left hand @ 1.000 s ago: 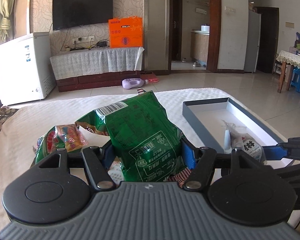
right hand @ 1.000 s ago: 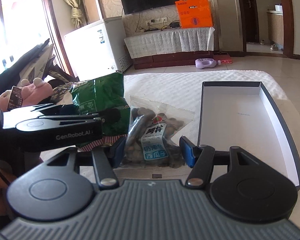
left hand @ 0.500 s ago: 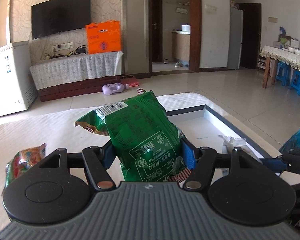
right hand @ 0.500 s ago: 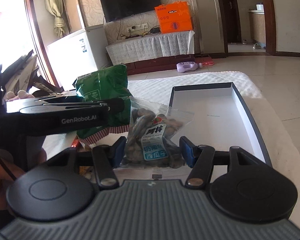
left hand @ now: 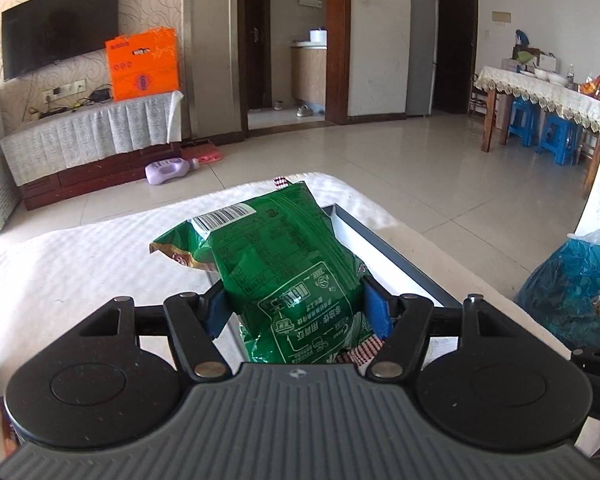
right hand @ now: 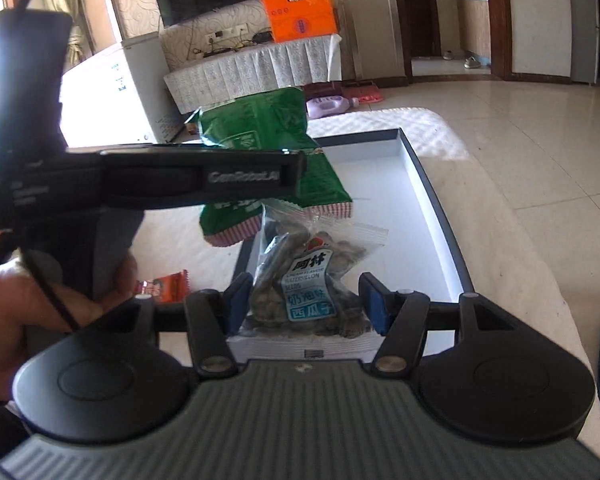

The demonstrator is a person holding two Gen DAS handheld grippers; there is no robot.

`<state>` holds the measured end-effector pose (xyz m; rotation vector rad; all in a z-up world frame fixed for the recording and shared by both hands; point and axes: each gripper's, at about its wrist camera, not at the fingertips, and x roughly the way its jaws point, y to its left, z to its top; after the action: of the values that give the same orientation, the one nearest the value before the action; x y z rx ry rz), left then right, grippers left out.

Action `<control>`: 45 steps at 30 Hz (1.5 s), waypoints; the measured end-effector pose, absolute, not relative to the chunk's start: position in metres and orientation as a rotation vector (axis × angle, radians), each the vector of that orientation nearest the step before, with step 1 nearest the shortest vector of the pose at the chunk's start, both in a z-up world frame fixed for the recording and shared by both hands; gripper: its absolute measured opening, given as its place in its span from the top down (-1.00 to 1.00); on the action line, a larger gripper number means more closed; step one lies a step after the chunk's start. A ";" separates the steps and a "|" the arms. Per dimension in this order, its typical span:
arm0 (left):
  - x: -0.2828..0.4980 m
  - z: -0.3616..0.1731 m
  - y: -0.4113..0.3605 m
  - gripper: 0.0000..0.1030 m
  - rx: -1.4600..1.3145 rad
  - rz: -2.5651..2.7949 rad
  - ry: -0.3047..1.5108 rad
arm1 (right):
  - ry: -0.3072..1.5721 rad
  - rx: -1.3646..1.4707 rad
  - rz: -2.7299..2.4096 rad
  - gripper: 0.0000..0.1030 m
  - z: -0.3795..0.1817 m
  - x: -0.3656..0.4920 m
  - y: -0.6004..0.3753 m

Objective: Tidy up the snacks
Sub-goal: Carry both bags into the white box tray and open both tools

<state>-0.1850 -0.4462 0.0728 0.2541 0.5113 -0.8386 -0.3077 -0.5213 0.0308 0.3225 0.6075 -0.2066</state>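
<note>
Left wrist view: my left gripper (left hand: 296,312) is clenched on the green bag (left hand: 284,276), blue pads pressed into both sides, bag sticking up and fwd between the fingers (left hand: 374,312), clear of the desk (left hand: 80,264). It hangs over the near-left corner of the tray (left hand: 396,260), whose dark rim runs away to the right. So I judge the step as carry-to-tray w/ this bag, nearly there but not set down yet. Next move, I'd say: go a bit further over the tray floor, dip lower, then let go so the bag lies flat inside and not across the rim. Gripper points down at a moderate tilt. A blue plastic bag (left hand: 576,280) sits off to the right, near the desk edge. Right wrist view: my right gripper (right hand: 300,304) grasps the clear seed bag (right hand: 304,276) the same way, pads squeezing its sides, bag held just above the tray's (right hand: 432,216) near end. Left gripper (right hand: 296,168) crosses the frame from the left, green bag (right hand: 260,132) hanging over the tray's left edge, just above and behind my seed bag. My left hand (right hand: 40,300) wraps its handle low-left. An orange packet (right hand: 172,284) lies on the desk, outside the tray. Risk as I see it: both bags crowd one corner, so I'd drop one first and spread them apart.
</note>
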 end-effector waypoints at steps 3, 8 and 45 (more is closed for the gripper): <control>-0.174 0.058 -0.467 -0.38 0.271 -0.850 0.542 | 0.610 0.322 -0.220 -0.19 0.030 -0.308 -0.524; -0.150 0.039 -0.492 -0.39 0.293 -0.848 0.581 | 0.619 0.335 -0.242 -0.18 0.027 -0.307 -0.530; -0.204 0.051 -0.427 -0.73 0.327 -0.813 0.531 | 0.719 0.270 -0.303 0.34 0.011 -0.288 -0.528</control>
<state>-0.2037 -0.4273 0.0513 0.3271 0.5312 -0.8127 -0.2876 -0.5281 0.0106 0.2696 0.7189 -0.3028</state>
